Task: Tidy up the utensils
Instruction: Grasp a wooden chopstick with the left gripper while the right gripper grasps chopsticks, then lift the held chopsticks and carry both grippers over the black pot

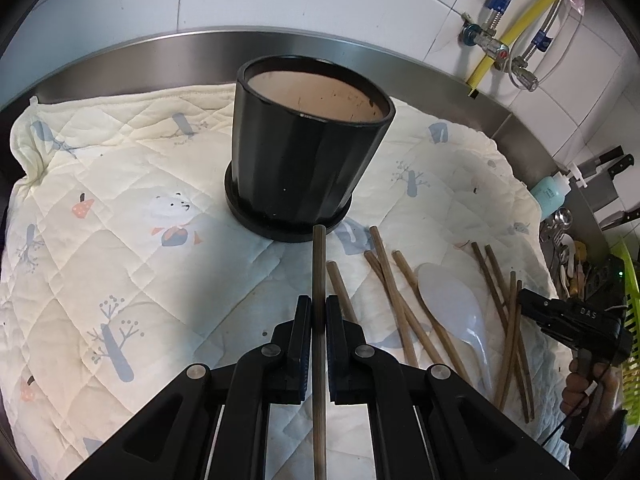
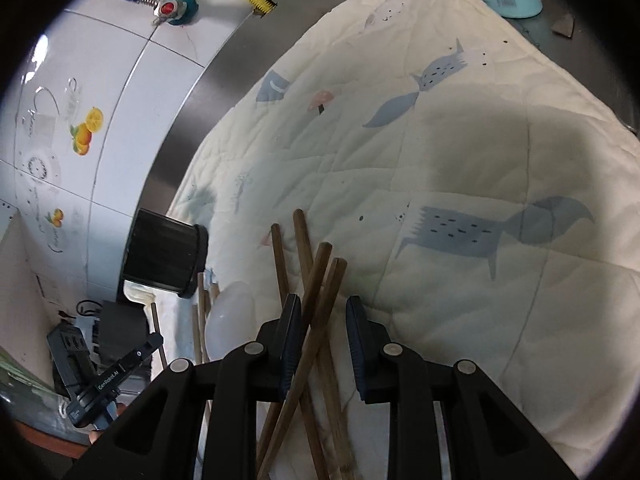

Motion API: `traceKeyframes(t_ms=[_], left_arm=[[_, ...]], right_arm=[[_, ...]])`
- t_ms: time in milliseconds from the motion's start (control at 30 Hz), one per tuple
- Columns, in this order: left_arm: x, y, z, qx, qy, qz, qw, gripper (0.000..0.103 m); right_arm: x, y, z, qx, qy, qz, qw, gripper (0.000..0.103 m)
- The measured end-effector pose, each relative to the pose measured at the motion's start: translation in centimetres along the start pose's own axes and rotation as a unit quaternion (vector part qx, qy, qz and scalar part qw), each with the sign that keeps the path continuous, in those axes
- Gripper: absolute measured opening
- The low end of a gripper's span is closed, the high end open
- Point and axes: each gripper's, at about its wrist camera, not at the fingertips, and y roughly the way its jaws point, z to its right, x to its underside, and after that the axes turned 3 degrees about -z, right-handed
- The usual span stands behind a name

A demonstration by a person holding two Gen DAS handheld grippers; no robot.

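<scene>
My left gripper (image 1: 319, 309) is shut on one brown chopstick (image 1: 319, 264) that points toward the black pot (image 1: 306, 148) on its saucer, its tip just short of the base. Several more chopsticks (image 1: 390, 292) and a white spoon (image 1: 456, 308) lie on the quilted cloth (image 1: 120, 208) to the right. My right gripper (image 2: 323, 312) is open, its jaws either side of a crossed bunch of chopsticks (image 2: 316, 280) lying on the cloth. The right gripper also shows in the left wrist view (image 1: 568, 320), and the pot in the right wrist view (image 2: 164, 256).
A steel counter rim (image 1: 200, 48) and tiled wall with pipes and a yellow hose (image 1: 520, 20) stand behind. A blue bottle (image 1: 550, 192), knives (image 1: 612, 164), a cutlery holder (image 1: 564, 240) and a green basket (image 1: 632, 320) are at the right.
</scene>
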Motion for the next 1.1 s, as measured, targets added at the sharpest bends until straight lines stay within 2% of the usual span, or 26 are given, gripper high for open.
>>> traceKeyframes(t_ms=[67, 200, 600, 867, 1100], left_arm=[[0.0, -0.4, 0.1, -0.001, 0.000, 0.003, 1.0000, 0.006], [0.2, -1.1, 0.1, -0.002, 0.000, 0.007, 1.0000, 0.006], [0.8, -5.0, 0.9, 0.011, -0.003, 0.041, 0.9991, 0.006], [1.0, -10.7, 1.7, 0.020, 0.001, 0.090, 0.9957, 0.006], [0.0, -16.4, 2.4, 0.023, 0.008, 0.149, 0.9886, 0.006]], right_arm=[[-0.2, 0.2, 0.3, -0.012, 0.004, 0.001, 1.000, 0.026], [-0.2, 0.4, 0.6, -0.028, 0.002, -0.001, 1.000, 0.014], [0.4, -2.5, -1.8, -0.016, -0.038, 0.033, 0.999, 0.011], [1.4, -5.8, -5.8, -0.011, -0.103, 0.072, 0.992, 0.010], [1.9, -8.4, -10.1, -0.004, -0.173, 0.104, 0.979, 0.010]])
